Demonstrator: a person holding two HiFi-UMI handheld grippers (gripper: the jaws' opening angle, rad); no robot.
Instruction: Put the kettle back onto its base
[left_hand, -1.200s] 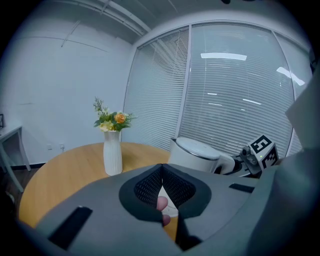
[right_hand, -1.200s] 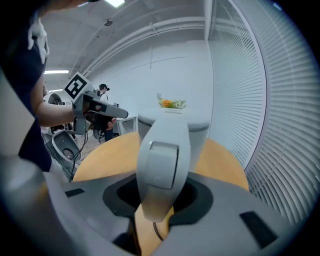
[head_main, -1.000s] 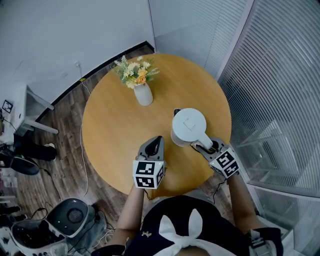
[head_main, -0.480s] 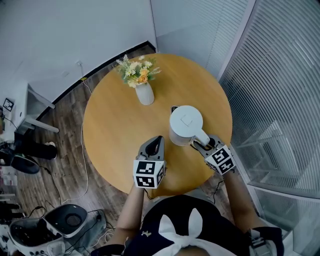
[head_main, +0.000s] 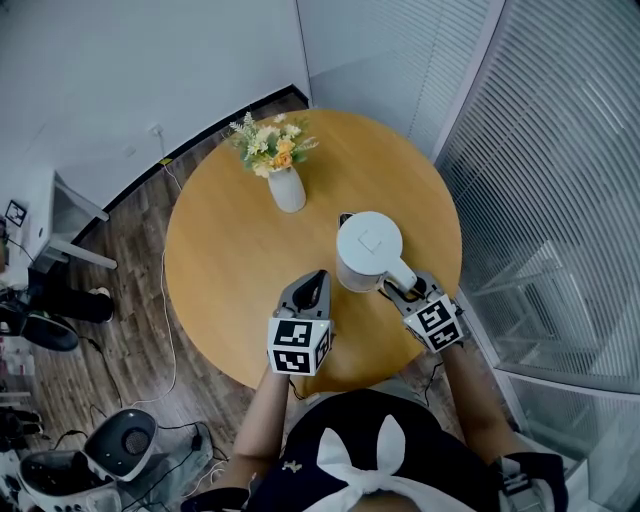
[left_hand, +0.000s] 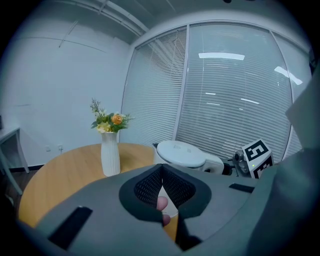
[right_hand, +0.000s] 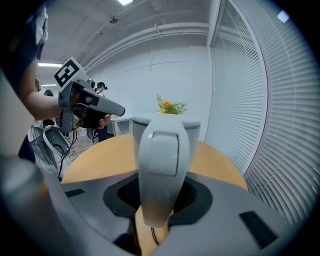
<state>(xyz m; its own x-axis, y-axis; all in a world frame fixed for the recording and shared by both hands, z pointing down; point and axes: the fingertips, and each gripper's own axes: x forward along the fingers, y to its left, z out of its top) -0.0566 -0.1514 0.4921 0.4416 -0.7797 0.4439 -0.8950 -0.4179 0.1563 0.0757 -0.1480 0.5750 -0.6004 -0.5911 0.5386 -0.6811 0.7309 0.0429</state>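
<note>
right gripper view: right gripper (right_hand: 159, 194) clamps kettle handle (right_hand: 159, 150); left gripper (left_hand: 161, 169) closed.

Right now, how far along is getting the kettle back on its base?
Done: the right tongs grip the kettle by its handle. In hand: the kettle is held over the table; it hides any base beneath, so I cannot tell if it is seated. Left: settle it on the base and let go. The left tongs are shut, empty.
</note>
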